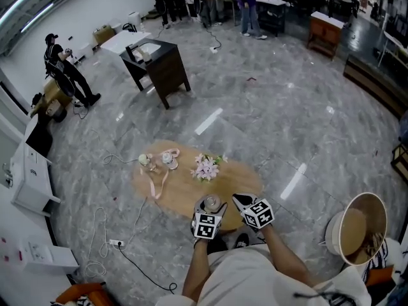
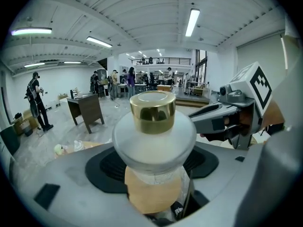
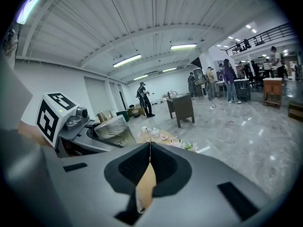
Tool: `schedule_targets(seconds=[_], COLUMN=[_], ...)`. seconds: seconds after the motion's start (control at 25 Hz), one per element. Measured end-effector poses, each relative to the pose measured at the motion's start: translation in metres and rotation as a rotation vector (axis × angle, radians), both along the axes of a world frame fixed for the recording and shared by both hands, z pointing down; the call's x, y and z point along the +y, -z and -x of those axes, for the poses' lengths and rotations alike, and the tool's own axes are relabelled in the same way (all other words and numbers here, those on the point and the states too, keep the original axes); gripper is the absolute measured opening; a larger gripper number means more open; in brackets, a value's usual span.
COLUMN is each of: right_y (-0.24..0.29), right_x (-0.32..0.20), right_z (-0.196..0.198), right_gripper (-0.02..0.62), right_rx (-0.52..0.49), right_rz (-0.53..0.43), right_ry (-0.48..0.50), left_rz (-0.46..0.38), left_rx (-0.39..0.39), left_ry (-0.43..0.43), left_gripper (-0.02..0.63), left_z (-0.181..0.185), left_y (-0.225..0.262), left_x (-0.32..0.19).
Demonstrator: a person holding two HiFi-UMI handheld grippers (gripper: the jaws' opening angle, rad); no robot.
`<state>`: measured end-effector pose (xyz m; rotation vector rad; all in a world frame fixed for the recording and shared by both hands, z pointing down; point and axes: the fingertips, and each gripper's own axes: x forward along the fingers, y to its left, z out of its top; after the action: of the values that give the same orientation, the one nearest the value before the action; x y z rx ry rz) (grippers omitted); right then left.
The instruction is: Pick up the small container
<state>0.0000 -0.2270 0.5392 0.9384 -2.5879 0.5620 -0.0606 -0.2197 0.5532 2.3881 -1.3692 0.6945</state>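
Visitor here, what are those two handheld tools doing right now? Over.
Left tool shut on small container, gold cap up. Right tool shut, empty, alongside. No obstruction seen over wooden table.

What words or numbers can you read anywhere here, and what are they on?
No words or numbers can be read.
Marker cubes: only black-and-white square patterns, no letters.
Small container: frosted body and gold cap, no label that can be read.
White cabinet: small dark marks, too small to read.
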Motion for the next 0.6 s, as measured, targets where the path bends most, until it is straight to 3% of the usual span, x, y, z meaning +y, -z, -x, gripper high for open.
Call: schedule_targets(seconds=[0.28,0.6], right_y=[0.012,0.009], right_x=[-0.002,0.037], right_z=[0.002,0.000], right_gripper=[0.069,0.068], right_rx=[-0.014,0.011], right_rz=[-0.009,0.012], right_ry=[-0.034,-0.162], left_rz=[0.030,0.032], left_rx=[0.021,0.016], left_ry=[-0.005,0.001], left_gripper=[0.328,0.328], left_z=[0.011,0.031], left_y=[0.000,0.011], left_x=[0.007,0.043])
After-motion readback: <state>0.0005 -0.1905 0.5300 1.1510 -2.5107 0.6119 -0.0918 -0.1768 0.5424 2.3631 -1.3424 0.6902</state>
